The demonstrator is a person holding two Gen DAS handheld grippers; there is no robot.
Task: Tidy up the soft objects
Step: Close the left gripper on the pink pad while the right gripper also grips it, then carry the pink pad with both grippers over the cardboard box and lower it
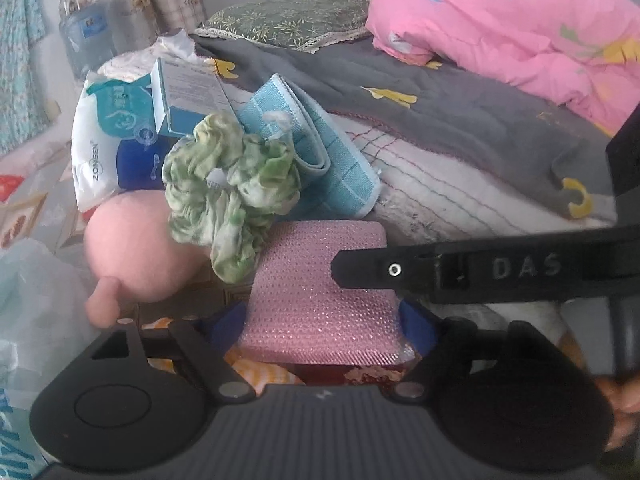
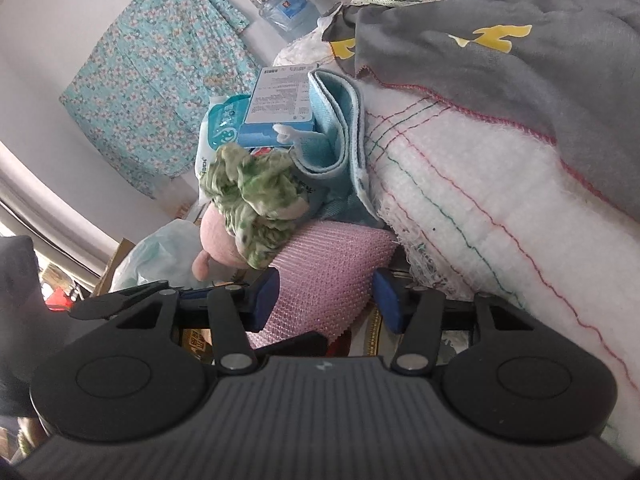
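A pink textured cloth lies beside the bed, under a green-white scrunchie. My left gripper is shut on the cloth's near edge, blue pads at both sides. My right gripper also closes on the same cloth, its blue fingers pressing the sides; its finger crosses the left wrist view. A pink plush toy sits left of the cloth. A folded blue towel leans behind the scrunchie.
A wet-wipes pack and a blue-white box stand behind the pile. The bed with a white quilt, grey blanket and pink duvet fills the right. A plastic bag lies at left.
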